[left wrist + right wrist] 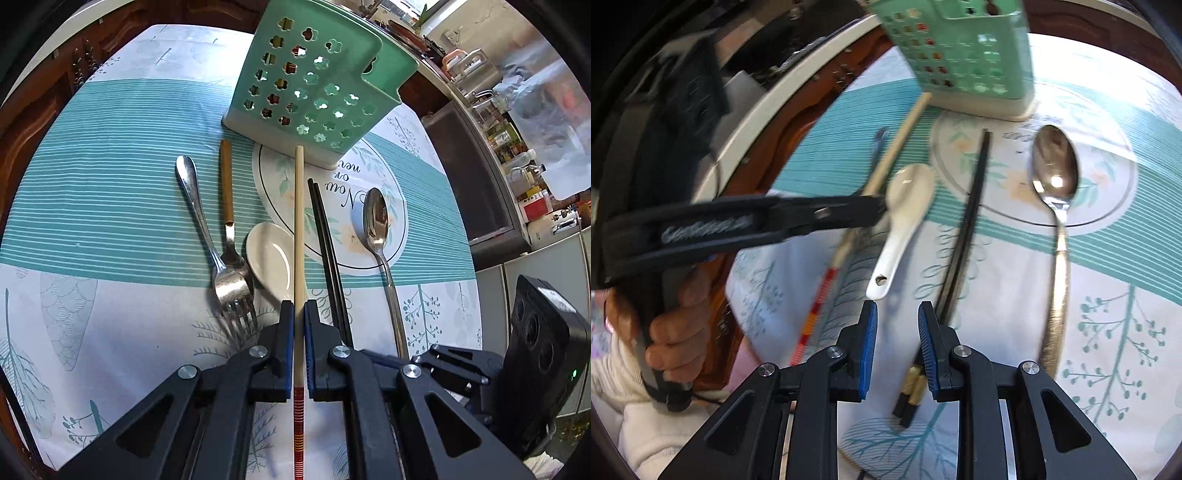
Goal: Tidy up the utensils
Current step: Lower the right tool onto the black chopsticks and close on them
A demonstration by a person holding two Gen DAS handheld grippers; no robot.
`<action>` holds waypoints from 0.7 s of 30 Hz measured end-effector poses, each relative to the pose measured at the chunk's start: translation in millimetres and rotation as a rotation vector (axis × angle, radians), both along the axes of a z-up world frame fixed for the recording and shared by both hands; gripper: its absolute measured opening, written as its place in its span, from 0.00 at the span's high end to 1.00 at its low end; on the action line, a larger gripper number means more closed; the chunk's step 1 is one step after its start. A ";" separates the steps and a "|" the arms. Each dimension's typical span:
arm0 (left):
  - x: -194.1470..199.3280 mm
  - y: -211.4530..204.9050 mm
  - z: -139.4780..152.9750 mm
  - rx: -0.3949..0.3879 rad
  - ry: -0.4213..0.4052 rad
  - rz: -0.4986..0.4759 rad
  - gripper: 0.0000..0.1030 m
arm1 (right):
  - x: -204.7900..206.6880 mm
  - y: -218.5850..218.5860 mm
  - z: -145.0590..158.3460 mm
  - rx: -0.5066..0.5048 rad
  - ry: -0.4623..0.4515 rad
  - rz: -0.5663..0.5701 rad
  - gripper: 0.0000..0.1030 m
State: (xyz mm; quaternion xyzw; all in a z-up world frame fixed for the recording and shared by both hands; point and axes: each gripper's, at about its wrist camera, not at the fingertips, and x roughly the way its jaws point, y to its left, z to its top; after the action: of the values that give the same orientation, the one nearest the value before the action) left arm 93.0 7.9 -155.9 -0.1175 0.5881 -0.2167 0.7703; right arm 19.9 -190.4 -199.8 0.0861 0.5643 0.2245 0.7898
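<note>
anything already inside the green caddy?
Cannot tell for sure. Through the flower holes of the green caddy only dark and reddish patches and daylight show, no clear utensil. Its top opening is out of frame in both views, and its solid base hides the bottom.

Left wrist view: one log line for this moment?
left gripper: shut on wooden chopstick | right gripper: open, empty, over black chopsticks | green caddy: upright on table | forks, spoons: on table
</note>
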 end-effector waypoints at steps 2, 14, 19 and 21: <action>0.0 2.7 -0.3 -0.006 -0.001 -0.003 0.97 | 3.9 -6.8 1.5 0.013 0.004 -0.020 0.78; -0.1 14.6 -1.2 -0.038 -0.001 0.006 0.97 | 38.5 -2.9 13.4 0.060 0.039 -0.023 0.78; 0.8 18.1 -1.3 -0.043 0.002 0.020 0.97 | 59.0 3.4 -2.0 0.100 0.135 -0.040 0.78; 1.2 19.7 -1.6 -0.045 0.003 0.027 0.97 | 66.2 -2.0 -10.4 0.122 0.178 -0.066 0.78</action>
State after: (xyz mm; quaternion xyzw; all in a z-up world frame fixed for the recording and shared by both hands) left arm 94.2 27.6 -157.5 -0.1430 0.5828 -0.2193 0.7693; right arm 86.2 -192.5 -210.2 0.1720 0.6144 0.2236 0.7368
